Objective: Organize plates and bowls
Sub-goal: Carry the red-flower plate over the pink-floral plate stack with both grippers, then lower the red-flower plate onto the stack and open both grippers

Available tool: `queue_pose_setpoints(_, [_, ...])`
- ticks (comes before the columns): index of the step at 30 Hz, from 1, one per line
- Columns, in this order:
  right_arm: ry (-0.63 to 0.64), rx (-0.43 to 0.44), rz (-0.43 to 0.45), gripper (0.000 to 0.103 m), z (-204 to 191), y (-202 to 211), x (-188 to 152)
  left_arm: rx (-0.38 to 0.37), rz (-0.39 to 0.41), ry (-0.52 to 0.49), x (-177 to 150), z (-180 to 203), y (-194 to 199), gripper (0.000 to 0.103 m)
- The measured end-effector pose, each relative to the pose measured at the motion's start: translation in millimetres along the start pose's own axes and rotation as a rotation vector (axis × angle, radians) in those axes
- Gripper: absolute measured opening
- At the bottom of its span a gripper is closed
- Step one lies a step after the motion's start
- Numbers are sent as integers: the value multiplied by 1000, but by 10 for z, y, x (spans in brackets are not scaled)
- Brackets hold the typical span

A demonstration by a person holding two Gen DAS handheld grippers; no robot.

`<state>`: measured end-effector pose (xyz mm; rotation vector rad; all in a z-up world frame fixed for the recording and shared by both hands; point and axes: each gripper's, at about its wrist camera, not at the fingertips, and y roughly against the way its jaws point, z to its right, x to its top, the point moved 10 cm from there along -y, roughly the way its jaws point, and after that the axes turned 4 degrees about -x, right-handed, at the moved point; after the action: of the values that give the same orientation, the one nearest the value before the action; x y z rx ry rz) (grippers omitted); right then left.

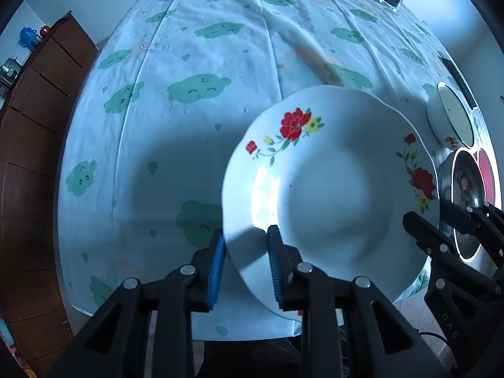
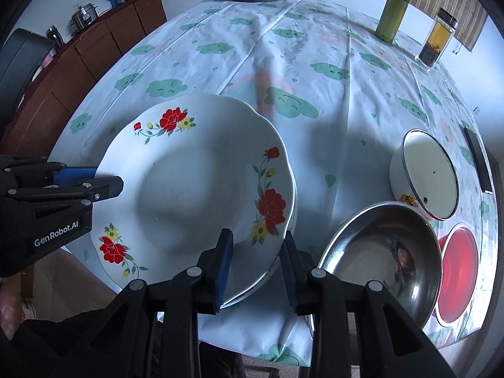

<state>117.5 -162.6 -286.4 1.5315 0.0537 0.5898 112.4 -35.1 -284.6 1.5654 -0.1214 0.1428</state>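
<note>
Two grippers meet on one flowered plate (image 1: 330,189) near the table's front edge. Our left gripper (image 1: 245,264) straddles the rim at about seven o'clock, fingers narrowly apart and seemingly pinching it. Our right gripper (image 2: 256,267) brackets the rim at five o'clock, but its right finger stands off, so we judge that hold loose. A second rim peeks beneath, suggesting stacking. Steel bowl (image 2: 381,258), white bowl (image 2: 425,173) and red bowl (image 2: 456,271) wait toward three o'clock.

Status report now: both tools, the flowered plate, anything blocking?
Left tool astride flowered plate rim. Right tool astride opposite rim, grip unclear. Steel bowl, white bowl, red bowl crowd right side.
</note>
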Motion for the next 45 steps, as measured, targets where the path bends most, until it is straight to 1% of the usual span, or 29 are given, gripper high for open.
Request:
queue_pose_setpoints(3, [0, 3, 0, 33, -7, 0, -6, -2, 2, -2, 1, -1, 4, 25])
queue_pose_setpoints(10, [39, -25, 2, 41, -70, -13, -17, -6, 7, -4, 7, -13, 20, 25])
queue_pose_setpoints(20, [26, -33, 7, 41, -65, -15, -18, -18, 13, -8, 2, -18, 26, 25])
queue_pose_setpoints(22, [16, -30, 9, 41, -59, -14, -16, -21, 11, -8, 0, -21, 21, 28])
queue_pose_setpoints(28, [-16, -12, 13, 41, -41, -8, -7, -22, 8, -12, -1, -9, 12, 29])
queue_pose_setpoints(32, [-39, 1, 13, 41, -33, -13, 0, -26, 7, -6, -1, -3, 1, 32])
queue_pose_setpoints(35, [-41, 5, 14, 44, -49, -15, 6, -31, 4, -10, -5, 2, 0, 33])
queue_pose_setpoints(37, [-34, 2, 14, 46, -61, -18, 6, -29, 5, -9, -5, -10, 0, 35])
queue_pose_setpoints(40, [-17, -15, 12, 46, -72, -22, 5, -26, 5, 2, 0, -40, -8, 39])
queue_pose_setpoints(42, [7, -41, 10, 46, -77, -24, 2, -23, 5, 8, 3, -60, -14, 40])
queue_pose_setpoints(43, [15, -58, 14, 46, -68, -16, 7, -29, 5, 10, 3, -64, -17, 46])
queue_pose_setpoints(45, [34, -70, 40, 46, -75, 36, 46, -23, 8, 10, 8, -68, -9, 47])
